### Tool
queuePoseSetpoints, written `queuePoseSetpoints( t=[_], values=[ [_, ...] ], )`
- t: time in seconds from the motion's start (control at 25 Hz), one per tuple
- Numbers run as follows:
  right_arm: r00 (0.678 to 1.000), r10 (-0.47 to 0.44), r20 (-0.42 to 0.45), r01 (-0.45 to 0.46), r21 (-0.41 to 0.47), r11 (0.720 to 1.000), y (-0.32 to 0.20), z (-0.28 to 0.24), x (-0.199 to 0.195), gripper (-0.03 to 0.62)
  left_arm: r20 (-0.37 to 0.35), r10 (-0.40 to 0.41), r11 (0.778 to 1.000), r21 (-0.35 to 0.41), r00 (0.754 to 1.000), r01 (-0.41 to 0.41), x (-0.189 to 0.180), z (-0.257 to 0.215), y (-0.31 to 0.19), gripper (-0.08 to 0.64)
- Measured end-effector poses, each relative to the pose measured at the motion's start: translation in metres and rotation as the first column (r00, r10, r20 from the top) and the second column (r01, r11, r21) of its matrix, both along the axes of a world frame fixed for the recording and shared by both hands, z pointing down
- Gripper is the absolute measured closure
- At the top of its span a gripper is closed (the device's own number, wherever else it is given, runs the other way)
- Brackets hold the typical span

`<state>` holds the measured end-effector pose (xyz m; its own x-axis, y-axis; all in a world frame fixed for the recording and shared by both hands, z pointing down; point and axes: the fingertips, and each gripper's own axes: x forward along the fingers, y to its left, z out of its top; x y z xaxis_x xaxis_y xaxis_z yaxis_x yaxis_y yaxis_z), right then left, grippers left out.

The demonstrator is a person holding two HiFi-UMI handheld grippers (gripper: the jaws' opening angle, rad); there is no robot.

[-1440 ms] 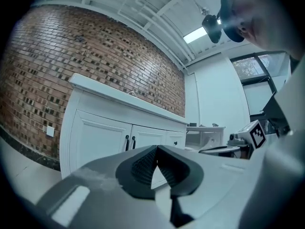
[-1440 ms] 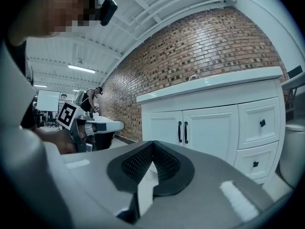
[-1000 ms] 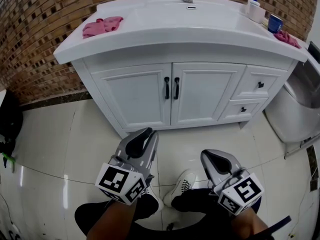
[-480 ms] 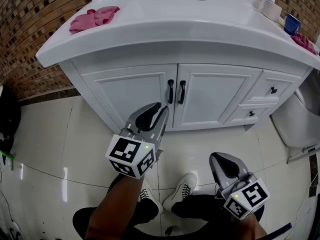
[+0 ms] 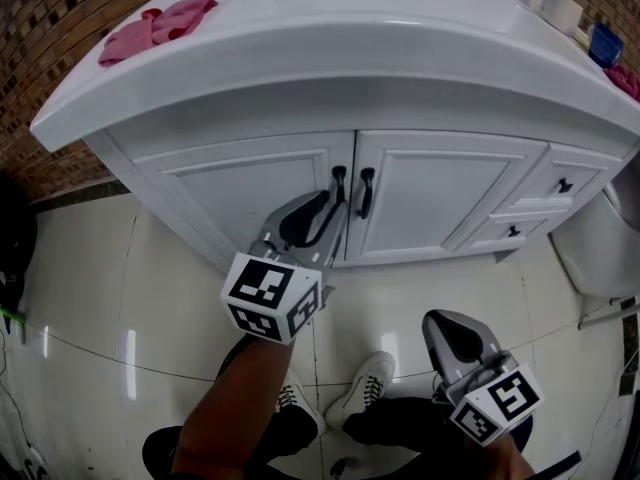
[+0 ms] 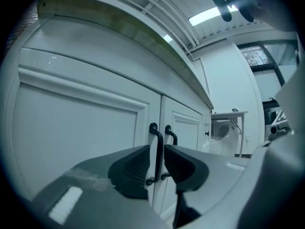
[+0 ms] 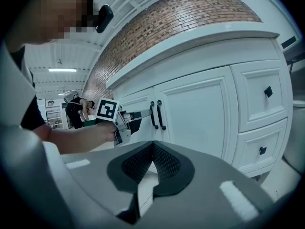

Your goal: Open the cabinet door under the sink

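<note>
1. The left gripper (image 5: pixel 335 200) is raised against the cabinet under the white sink counter (image 5: pixel 330 63), with its marker cube (image 5: pixel 272 296) turned up toward the head camera
2. In the left gripper view its jaws stand a little apart, one on each side of the left door handle (image 6: pixel 156 144), a black upright bar. A thin gap shows on either side of the bar, so no clamping contact can be seen
3. The left cabinet door (image 5: pixel 240 193) is closed. It lies flush with the right cabinet door (image 5: pixel 440 188), and the right door handle (image 5: pixel 366 190) is just beside the gripper's tips
4. The right gripper (image 5: pixel 447 323) hangs low and well apart from the cabinet, over the pale tiled floor (image 5: pixel 90 298). The right gripper view shows its jaws (image 7: pixel 152 147) together at the tips and empty
5. Two small drawers (image 5: pixel 560 183) with black knobs sit to the right of the doors
6. A pink cloth (image 5: pixel 155 26) lies on the left end of the counter, and a brick wall (image 5: pixel 20 28) stands behind it
7. A white shoe (image 5: pixel 362 380) rests on the floor between the two grippers
</note>
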<state>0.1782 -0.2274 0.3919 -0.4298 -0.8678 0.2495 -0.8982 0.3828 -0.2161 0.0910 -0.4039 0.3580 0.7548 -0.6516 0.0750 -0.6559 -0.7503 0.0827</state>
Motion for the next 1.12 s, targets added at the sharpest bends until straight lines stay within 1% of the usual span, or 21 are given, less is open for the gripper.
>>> queuePoseSetpoints(
  t=[0.2,0.32,0.36,0.56,0.8,0.88,1.0,1.12],
  values=[
    [1.000,0.002,0.004,-0.002,-0.011,1.000,-0.004,0.004,0.003,0.586,0.011,0.009,1.000,0.002,1.000,-0.009,0.009,0.002,-0.007,0.456],
    [1.000,0.010,0.002,-0.010,-0.014,1.000,-0.002,0.006,0.007,0.584,0.023,0.009,1.000,0.016,1.000,-0.010,0.014,0.001,-0.007,0.508],
    [1.000,0.011,0.004,-0.011,-0.014,1.000,-0.002,0.006,0.008,0.586,0.028,0.006,1.000,0.019,1.000,-0.006,0.015,0.001,-0.007,0.515],
    [1.000,0.013,0.028,-0.012,-0.017,1.000,0.004,0.005,0.009,0.586,0.036,0.010,1.000,0.011,0.999,-0.011,0.013,0.003,-0.002,0.518],
    [1.000,0.007,0.029,-0.007,-0.012,1.000,0.017,0.000,0.007,0.584,0.027,0.014,1.000,0.013,1.000,-0.014,0.007,0.003,0.019,0.518],
    [1.000,0.002,0.028,-0.001,-0.010,1.000,0.023,-0.002,0.003,0.586,0.023,0.010,1.000,0.014,1.000,-0.011,0.004,0.004,0.028,0.518],
    [1.000,-0.016,0.020,0.016,0.002,1.000,0.034,-0.009,-0.004,0.584,0.005,0.004,1.000,-0.005,1.000,-0.004,-0.001,0.005,0.041,0.517],
    [1.000,-0.027,0.016,0.027,0.015,1.000,0.043,-0.013,-0.011,0.586,0.007,0.004,1.000,-0.006,1.000,-0.004,-0.007,0.004,0.056,0.515]
  ],
)
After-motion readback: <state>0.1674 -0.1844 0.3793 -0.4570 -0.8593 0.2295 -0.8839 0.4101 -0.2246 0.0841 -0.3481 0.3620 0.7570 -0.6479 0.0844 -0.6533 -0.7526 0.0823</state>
